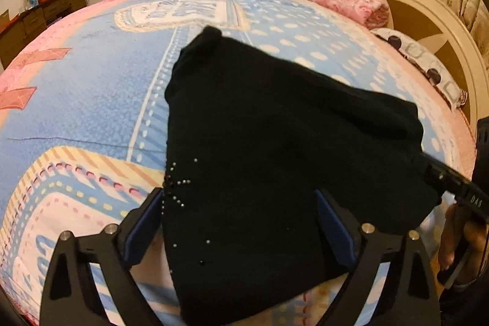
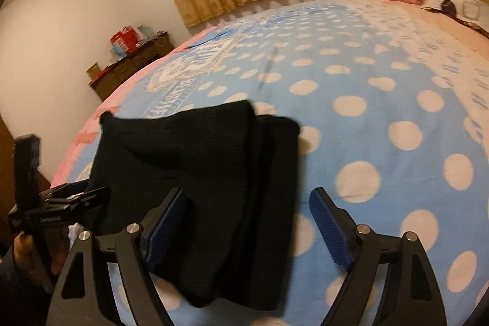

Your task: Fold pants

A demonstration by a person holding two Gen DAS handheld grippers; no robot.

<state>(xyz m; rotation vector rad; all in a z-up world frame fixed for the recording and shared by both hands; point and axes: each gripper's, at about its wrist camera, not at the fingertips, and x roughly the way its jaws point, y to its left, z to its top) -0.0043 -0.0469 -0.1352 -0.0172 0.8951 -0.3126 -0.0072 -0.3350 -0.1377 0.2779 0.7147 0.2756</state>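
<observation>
On the bed (image 2: 382, 118) the black pants (image 2: 214, 173) lie already folded into a layered bundle, with the jaws of both left gripper (image 1: 241, 222) and right gripper (image 2: 247, 222) spread wide, holding nothing, so little seems left beyond tidying.

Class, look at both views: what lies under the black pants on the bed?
The black pants lie on the blue dotted bedspread, which shows all around them. The patch of its pattern directly beneath is covered, so whether anything else lies there cannot be seen.
</observation>
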